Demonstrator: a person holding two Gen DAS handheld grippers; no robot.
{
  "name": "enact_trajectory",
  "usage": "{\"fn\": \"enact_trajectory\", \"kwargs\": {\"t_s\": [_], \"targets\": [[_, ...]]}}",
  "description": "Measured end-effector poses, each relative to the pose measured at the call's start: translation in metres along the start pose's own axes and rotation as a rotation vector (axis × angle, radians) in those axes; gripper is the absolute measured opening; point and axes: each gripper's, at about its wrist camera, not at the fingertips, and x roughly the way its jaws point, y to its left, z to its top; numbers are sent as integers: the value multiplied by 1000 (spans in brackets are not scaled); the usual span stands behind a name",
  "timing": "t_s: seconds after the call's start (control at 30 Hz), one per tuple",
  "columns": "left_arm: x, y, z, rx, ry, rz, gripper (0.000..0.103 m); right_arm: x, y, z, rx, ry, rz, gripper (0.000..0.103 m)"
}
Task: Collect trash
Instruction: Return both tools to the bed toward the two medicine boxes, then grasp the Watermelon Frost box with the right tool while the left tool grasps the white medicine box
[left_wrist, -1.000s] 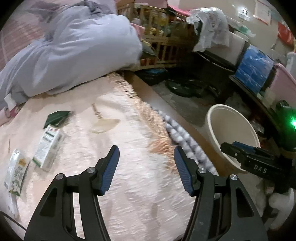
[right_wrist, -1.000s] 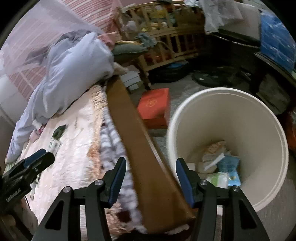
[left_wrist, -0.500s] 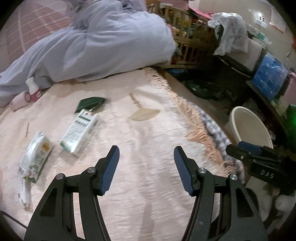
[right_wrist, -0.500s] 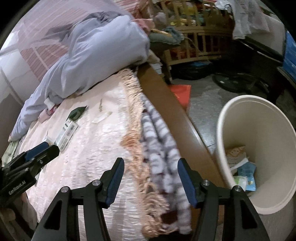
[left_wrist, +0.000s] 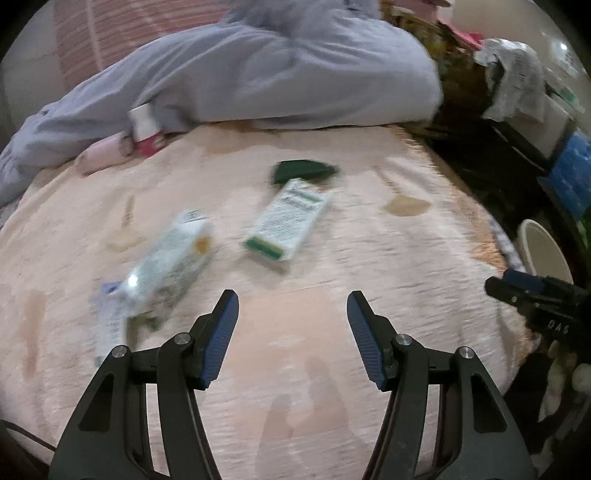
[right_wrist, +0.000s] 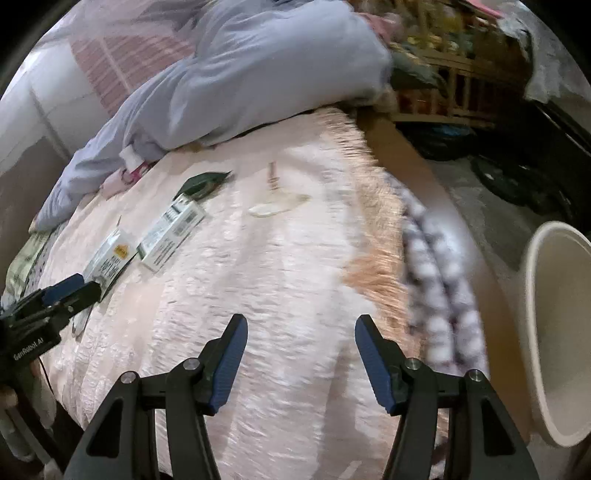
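Our left gripper (left_wrist: 291, 338) spread wide, nothing in it, over pink bedspread (left_wrist: 369, 258). Milk carton (left_wrist: 166, 262) just ahead-left, green-white box (left_wrist: 286, 223) straight ahead, dark green wrapper (left_wrist: 301, 170) touching box's far end. Right gripper (right_wrist: 300, 363) also gaping, empty; cartons well off left, trash bin (right_wrist: 554, 332) right, on floor.

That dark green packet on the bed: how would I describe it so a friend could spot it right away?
Start at the pale pink bedspread and look toward the heaped lavender-grey duvet at its far side. Just short of the duvet lies the flat dark green packet, at the far end of a white rectangular carton with green print. It is the only dark, crumpled piece; its neighbours are pale boxes.
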Motion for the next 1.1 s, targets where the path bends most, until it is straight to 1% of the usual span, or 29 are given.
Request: {"fn": "enact_trajectory", "kwargs": {"t_s": [0.13,0.2,0.3,0.37,0.47,0.53,0.6,0.67,0.77,0.9,1.0,1.07,1.1], "targets": [[-4,44,-7,-53,15,52,60,16,20,10,-36,18,24,58],[-5,60,-9,-75,18,75,60,25,30,17,-58,25,32,58],[-8,90,-15,-133,25,89,60,38,47,33,-92,23,57,58],[-10,107,-20,-166,29,96,60,47,59,46,-117,21,63,58],[-9,126,-28,-191,50,118,60,64,75,62,-146,42,57,58],[-5,140,-36,-207,76,149,60,74,86,68,-149,57,76,58],[0,150,-40,-227,94,154,60,86,100,73,-139,72,112,58],[4,161,-45,-264,108,150,60,98,117,79,-123,72,129,59],[7,170,-49,-296,114,137,60,117,143,88,-118,80,145,64],[12,175,-49,-316,116,99,60,134,173,97,-152,63,99,66],[17,176,-48,-317,126,75,60,149,183,105,-128,54,34,71],[20,177,-47,-317,126,77,60,162,189,108,-118,62,-5,71],[22,178,-47,-315,126,84,60,167,190,108,-114,70,-6,71]]}}
